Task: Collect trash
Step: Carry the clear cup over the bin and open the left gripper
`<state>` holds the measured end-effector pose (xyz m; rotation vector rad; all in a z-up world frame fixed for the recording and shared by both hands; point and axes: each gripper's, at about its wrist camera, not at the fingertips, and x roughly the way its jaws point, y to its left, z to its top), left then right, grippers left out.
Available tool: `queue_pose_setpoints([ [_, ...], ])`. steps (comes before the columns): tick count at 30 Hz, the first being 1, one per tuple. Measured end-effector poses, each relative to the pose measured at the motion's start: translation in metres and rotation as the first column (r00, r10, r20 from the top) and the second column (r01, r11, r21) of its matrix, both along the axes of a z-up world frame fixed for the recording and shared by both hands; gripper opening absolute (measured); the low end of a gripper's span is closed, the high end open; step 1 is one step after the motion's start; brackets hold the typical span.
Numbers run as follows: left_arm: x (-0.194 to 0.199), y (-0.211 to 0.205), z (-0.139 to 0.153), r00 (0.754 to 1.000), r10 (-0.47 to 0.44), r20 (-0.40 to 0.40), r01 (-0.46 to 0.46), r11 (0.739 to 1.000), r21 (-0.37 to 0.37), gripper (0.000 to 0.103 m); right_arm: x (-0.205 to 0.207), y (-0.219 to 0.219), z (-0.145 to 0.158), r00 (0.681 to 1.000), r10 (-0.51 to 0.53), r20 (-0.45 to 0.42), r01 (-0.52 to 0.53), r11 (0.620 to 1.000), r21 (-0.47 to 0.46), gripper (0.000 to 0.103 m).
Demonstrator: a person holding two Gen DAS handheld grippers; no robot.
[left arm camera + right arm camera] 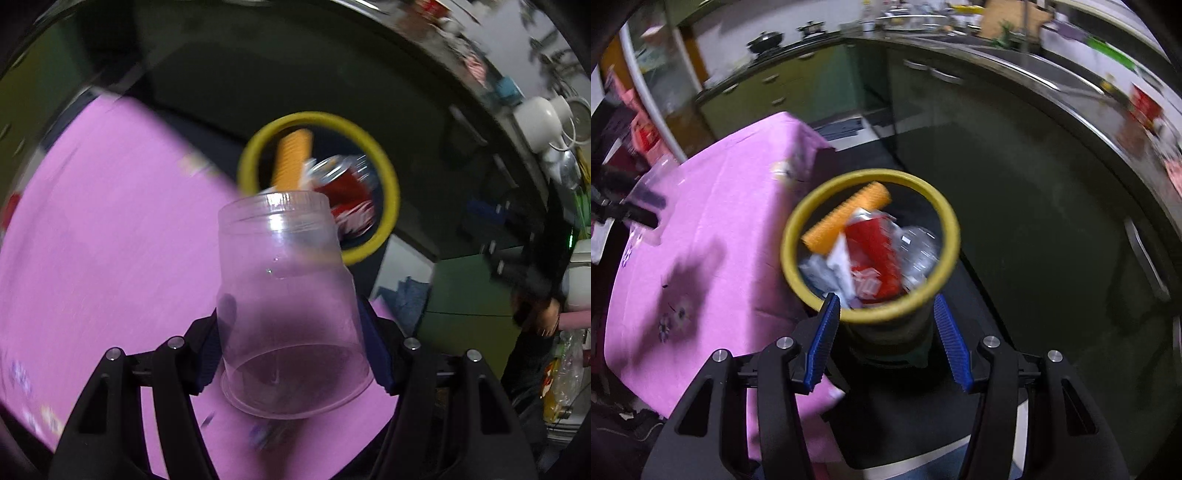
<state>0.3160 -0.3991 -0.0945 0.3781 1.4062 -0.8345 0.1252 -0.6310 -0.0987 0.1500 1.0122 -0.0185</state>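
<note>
Two grippers faced the yellow-rimmed bin [871, 243]. The left gripper [291, 332] was clamped on a clear jar [288, 295], its long axis running forward along the fingers and its mouth reaching the bin's near rim, above the pink tablecloth [103, 236]. The right gripper [890, 332] stood parted and empty, straddling the bin beside the table. Both were near; only the left carried trash.

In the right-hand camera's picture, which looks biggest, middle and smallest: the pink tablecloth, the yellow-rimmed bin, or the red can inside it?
Largest to smallest, as they look:
1. pink tablecloth
2. yellow-rimmed bin
3. red can, lying inside the bin

The bin sits nearer the camera, so its look is flattered.
</note>
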Motion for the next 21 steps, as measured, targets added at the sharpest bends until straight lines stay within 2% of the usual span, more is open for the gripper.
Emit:
queue_pose_setpoints([
  [3,0.013,-0.049,-0.018,1.0,-0.021,-0.009,0.021,1.0,-0.011,0.063,-0.013,-0.021,-0.01,0.999,-0.032,-0.015,0.032,0.999,0.023,0.054],
  [5,0.022,-0.073,-0.035,0.999,-0.004,-0.032,0.003,1.0,-0.004,0.063,-0.021,-0.032,-0.018,0.998,-0.05,-0.029,0.051,0.998,0.036,0.054],
  [8,0.028,-0.087,-0.06,0.996,0.026,-0.082,-0.025,1.0,0.015,0.063,-0.033,-0.044,-0.028,0.997,-0.065,-0.043,0.067,0.996,0.051,0.054],
  [11,0.028,-0.092,-0.078,0.994,0.045,-0.098,-0.042,0.999,0.032,0.064,-0.039,-0.055,-0.035,0.996,-0.078,-0.049,0.081,0.995,0.066,0.054],
  [16,0.028,-0.099,-0.09,0.995,0.061,-0.082,-0.059,0.998,0.035,0.07,-0.043,-0.063,-0.043,0.995,-0.083,-0.048,0.087,0.992,0.096,0.054],
  [19,0.027,-0.104,-0.087,0.997,0.064,-0.053,-0.063,0.998,0.028,0.08,-0.042,-0.062,-0.045,0.996,-0.074,-0.047,0.079,0.991,0.105,0.054],
  [21,0.027,-0.106,-0.083,0.998,0.059,-0.027,-0.059,0.998,0.023,0.08,-0.042,-0.061,-0.046,0.996,-0.07,-0.047,0.075,0.991,0.108,0.054],
])
